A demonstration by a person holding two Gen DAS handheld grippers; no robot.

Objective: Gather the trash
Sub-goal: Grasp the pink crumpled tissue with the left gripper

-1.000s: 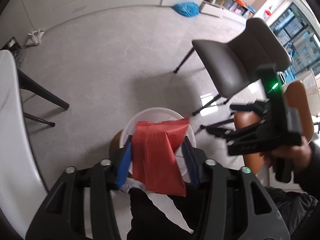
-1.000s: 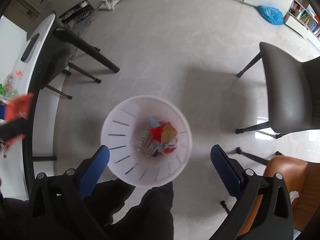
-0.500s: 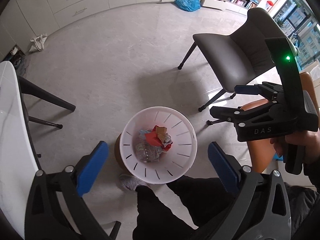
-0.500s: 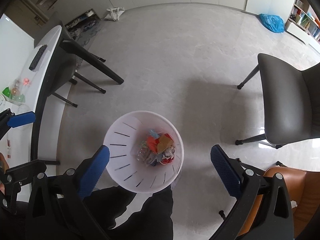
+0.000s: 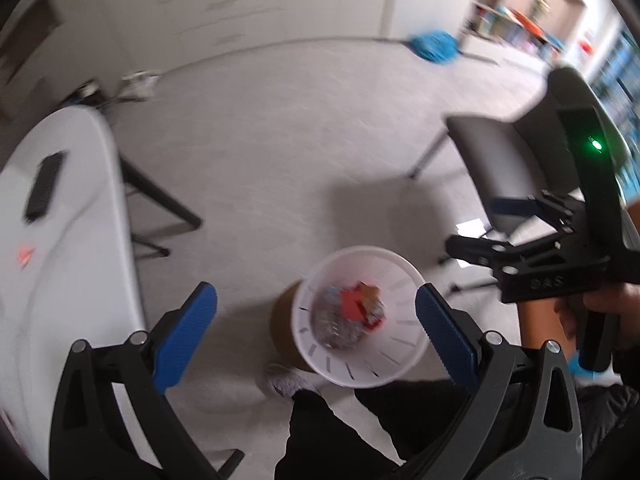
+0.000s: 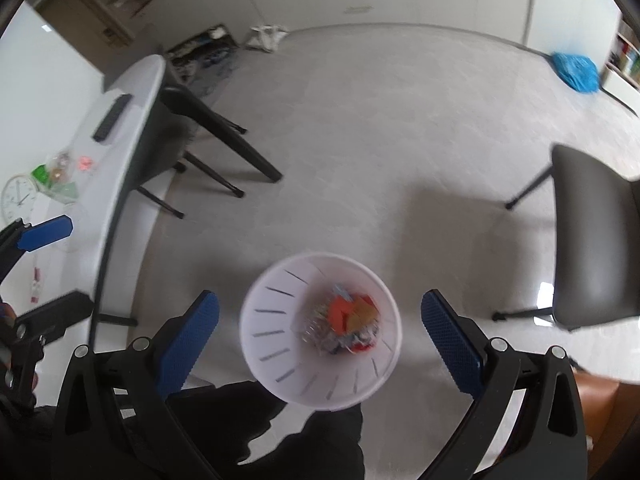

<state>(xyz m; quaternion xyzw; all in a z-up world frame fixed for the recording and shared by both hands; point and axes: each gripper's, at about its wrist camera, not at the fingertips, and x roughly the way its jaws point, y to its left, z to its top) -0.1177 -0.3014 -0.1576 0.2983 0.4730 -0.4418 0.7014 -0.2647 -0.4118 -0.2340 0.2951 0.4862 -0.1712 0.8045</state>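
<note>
A white slotted bin [image 5: 400, 344] stands on the floor below both grippers. It holds a red packet [image 5: 352, 304], crumpled foil and other wrappers. My left gripper [image 5: 316, 294] hangs open above it with nothing between its blue pads. In the right wrist view the same bin [image 6: 280, 328] and its trash [image 6: 348, 320] lie under my right gripper [image 6: 320, 300], open and empty too. The left wrist view has the right gripper [image 5: 474, 226] at its right edge, held by a hand. The left gripper [image 6: 52, 272] is at the left edge of the right wrist view.
A white table [image 6: 120, 120] on the left carries a black remote [image 6: 112, 116], green and red wrappers [image 6: 52, 176] and a clock [image 6: 18, 200]. A grey chair [image 6: 592, 240] stands right. A blue bag [image 6: 576, 66] lies far back. The person's dark trouser legs [image 5: 320, 432] are beside the bin.
The left gripper's jaws opened and the red packet it held dropped into the bin. Both grippers then rose and tilted up, bringing more of the table and room into view.
</note>
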